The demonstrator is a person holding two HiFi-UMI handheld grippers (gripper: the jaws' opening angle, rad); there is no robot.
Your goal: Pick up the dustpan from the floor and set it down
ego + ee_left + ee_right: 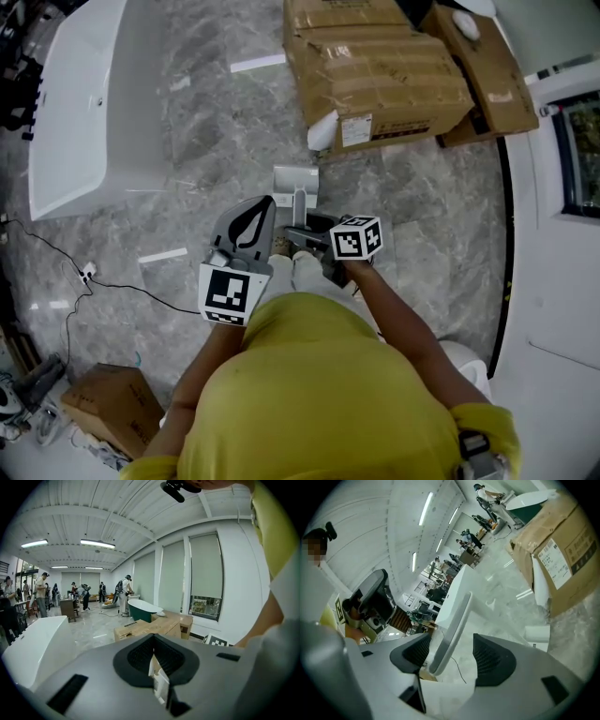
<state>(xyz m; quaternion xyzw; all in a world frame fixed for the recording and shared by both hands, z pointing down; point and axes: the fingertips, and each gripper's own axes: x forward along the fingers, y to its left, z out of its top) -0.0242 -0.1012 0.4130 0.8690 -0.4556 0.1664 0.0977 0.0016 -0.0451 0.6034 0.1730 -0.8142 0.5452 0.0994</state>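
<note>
The light grey dustpan sits on the marble floor in front of me, and its handle rises toward my right gripper. In the right gripper view, the right gripper is open. The pale handle bar runs between its jaws, close to the left pad, and neither pad presses on it. The pan lies on the floor beyond. My left gripper hangs beside it on the left, away from the dustpan. Its jaws are shut, with a thin white sliver at the seam.
Large cardboard boxes lie just behind the dustpan. A white bathtub stands on the left, with a black cable and a small box nearer me. A white wall runs along the right. Several people stand far off.
</note>
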